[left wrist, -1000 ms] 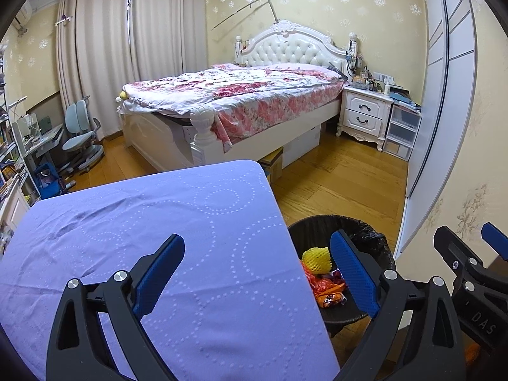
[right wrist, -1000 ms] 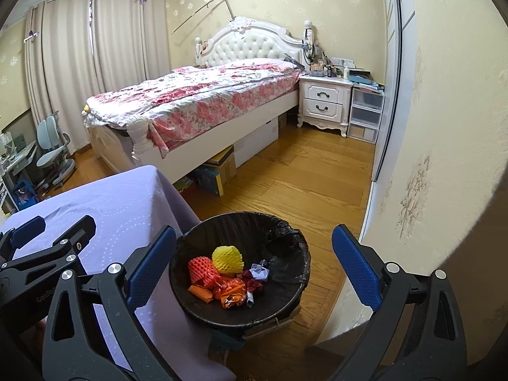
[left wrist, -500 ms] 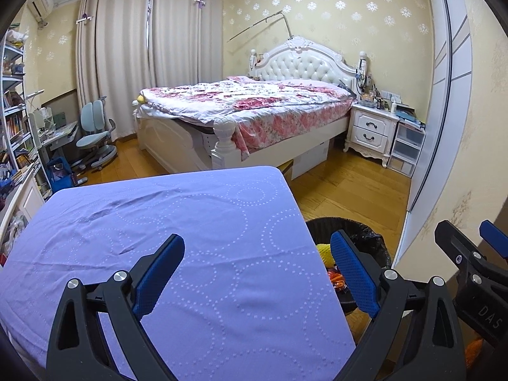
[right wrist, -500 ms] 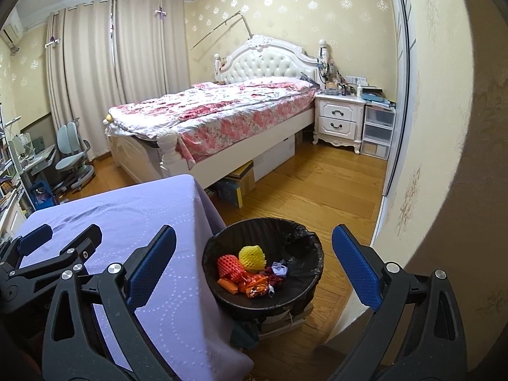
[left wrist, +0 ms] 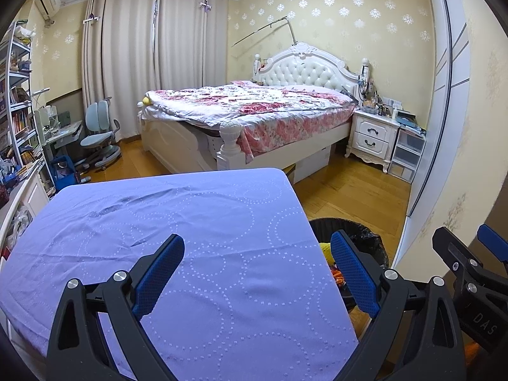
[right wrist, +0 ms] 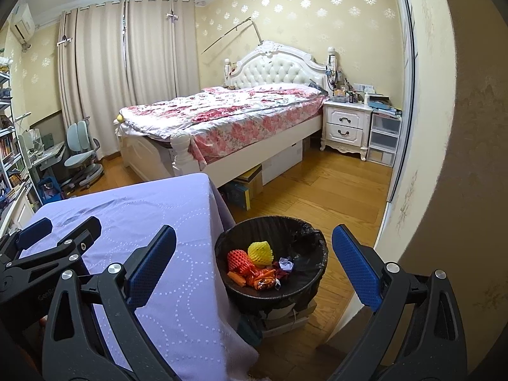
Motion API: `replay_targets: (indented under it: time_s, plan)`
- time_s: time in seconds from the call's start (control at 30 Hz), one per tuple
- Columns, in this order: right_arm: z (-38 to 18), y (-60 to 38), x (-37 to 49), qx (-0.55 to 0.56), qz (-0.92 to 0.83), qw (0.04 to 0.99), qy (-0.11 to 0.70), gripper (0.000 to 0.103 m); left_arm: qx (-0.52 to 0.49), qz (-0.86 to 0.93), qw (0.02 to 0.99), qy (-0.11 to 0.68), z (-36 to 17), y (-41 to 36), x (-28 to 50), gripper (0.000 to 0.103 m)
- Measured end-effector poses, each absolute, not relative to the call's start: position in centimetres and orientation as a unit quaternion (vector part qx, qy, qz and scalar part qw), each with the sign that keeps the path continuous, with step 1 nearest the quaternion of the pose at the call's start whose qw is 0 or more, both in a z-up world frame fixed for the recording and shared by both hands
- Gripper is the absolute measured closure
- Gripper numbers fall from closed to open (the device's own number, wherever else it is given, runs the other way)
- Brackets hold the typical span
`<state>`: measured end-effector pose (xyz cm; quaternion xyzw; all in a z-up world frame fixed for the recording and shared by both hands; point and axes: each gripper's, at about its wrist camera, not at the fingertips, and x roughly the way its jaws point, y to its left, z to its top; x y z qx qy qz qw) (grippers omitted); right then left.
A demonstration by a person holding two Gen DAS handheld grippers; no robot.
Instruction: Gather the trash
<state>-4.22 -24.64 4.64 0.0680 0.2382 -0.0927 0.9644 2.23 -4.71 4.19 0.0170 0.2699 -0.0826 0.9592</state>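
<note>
**Both tools open, trash lying in the bin**

While the left tool (left wrist: 257, 270) hangs over the purple-clothed surface (left wrist: 197, 222), its blue-padded fingers (left wrist: 158, 273) stand spread wide apart with nothing between them. The right tool (right wrist: 254, 266) is just as wide open and holds nothing; through the gap between its fingers the trash bin (right wrist: 317, 273) shows, lined with a black bag and standing on the wooden floor (right wrist: 320, 190) just beside the surface's right edge. Inside the bin lies the trash: a yellow foam net (right wrist: 260, 253), a red foam net (right wrist: 237, 259) touching it on the left, orange wrappers (right wrist: 258, 281) in front of them, and a small pale crumpled scrap (right wrist: 286, 264) to the right. The bin rests on what looks like a flat stack of cardboard.

In the left wrist view only part of the bin (left wrist: 365, 238) is visible past the cloth's corner, with a bit of yellow and orange showing inside it, and the right tool (left wrist: 476, 273) juts in at the right edge. In the right wrist view the left tool (right wrist: 47, 241) appears at the left, over the cloth. Behind stand a bed (right wrist: 241, 111) with a floral cover, a white nightstand (right wrist: 346, 127) and closed curtains (right wrist: 127, 70).
</note>
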Motion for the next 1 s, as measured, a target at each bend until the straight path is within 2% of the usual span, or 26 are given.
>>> replay_targets:
  time_s: [1.0]
  plan:
    - [4.77,-24.81,-4.37,0.067,-0.091,0.964,0.239,0.007,0.016,-0.082,0.959,0.272,3.93,-4.21,2.21,0.010]
